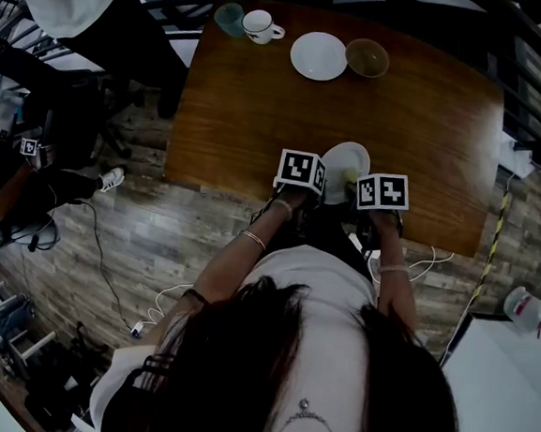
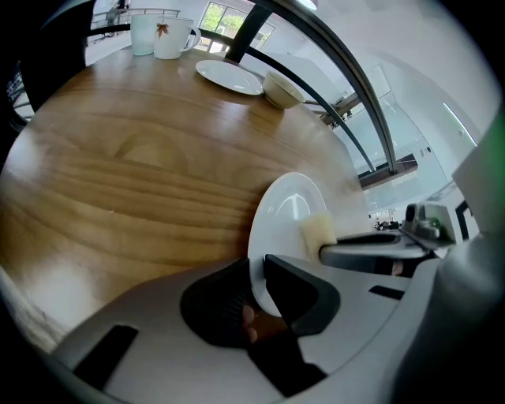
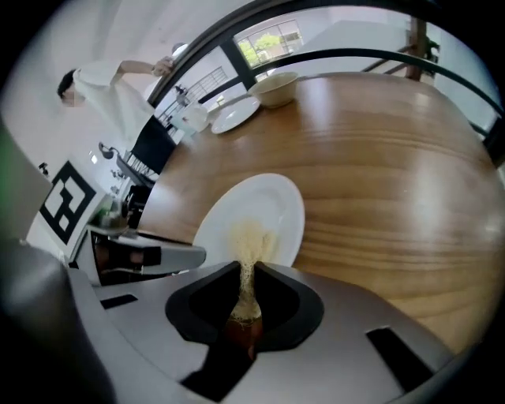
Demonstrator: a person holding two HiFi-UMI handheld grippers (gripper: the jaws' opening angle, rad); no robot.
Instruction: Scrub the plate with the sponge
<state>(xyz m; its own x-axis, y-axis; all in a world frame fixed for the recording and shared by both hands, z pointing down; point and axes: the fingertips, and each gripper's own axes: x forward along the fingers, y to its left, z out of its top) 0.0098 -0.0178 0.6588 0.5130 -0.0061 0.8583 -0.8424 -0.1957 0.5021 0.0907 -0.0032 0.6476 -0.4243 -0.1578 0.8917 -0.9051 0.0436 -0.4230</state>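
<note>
Firmly hold plate (image 2: 288,207) rim in clamped left jaws; rub sponge (image 3: 249,237), pinched in right jaws, flat across it.

the plate (image 3: 278,203) is white, the sponge (image 3: 248,241) pale yellow, the table (image 3: 379,158) brown wood-grain.

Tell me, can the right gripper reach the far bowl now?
Probably not: the right gripper is shut on the sponge against the plate, and the bowl stands far across the table.

Left claw (image 2: 256,270) clamped, right claw (image 3: 246,272) pinched tight, forearms (image 1: 239,255) stretched forward together.
</note>
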